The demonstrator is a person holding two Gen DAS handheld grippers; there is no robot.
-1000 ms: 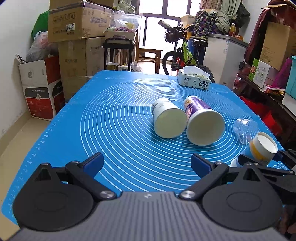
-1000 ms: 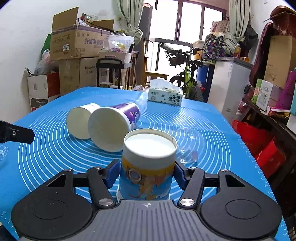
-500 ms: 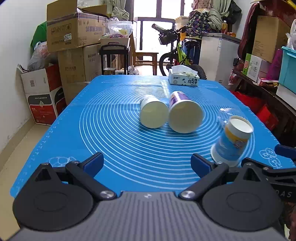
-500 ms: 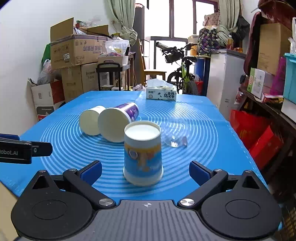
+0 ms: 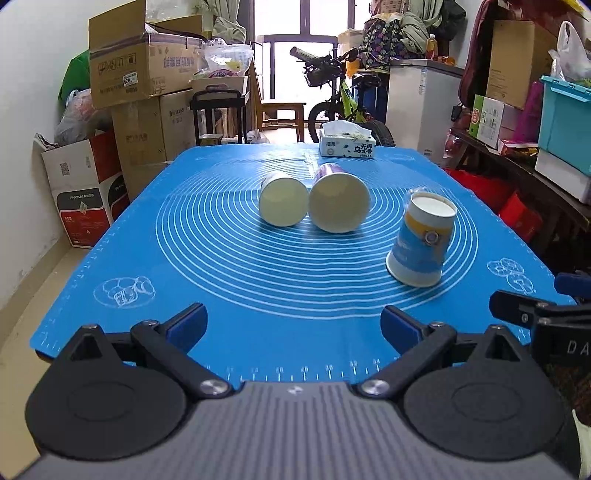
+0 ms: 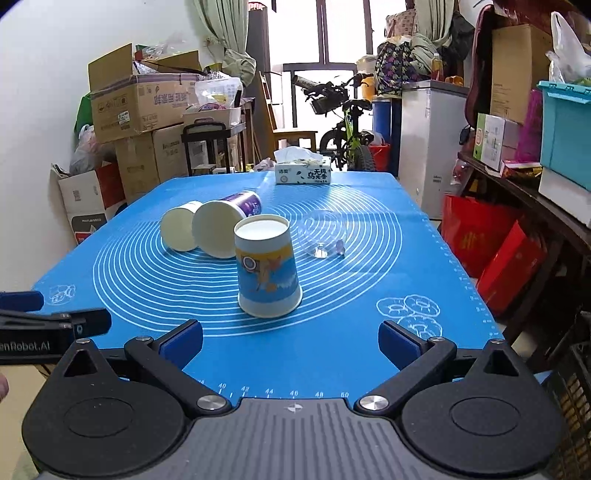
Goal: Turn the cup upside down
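Cup (image 6: 267, 267) stands inverted on blue mat (image 6: 351, 332); both hand-held grippers (image 6: 290, 341) (image 5: 293, 326) gape, empty.

Black tongs (image 6: 290, 341) — blue pads (image 6: 183, 341), silver screws.

Daylight enters from the window (image 5: 295, 22) at the far end, blown out to white in both views. Room evenly bright. The blue mat (image 6: 351, 295) shows soft, faint shadows toward the cameras beneath the cups. Focus sharp across the mat. Strong fisheye bending at edges; dark vignette in the corners.
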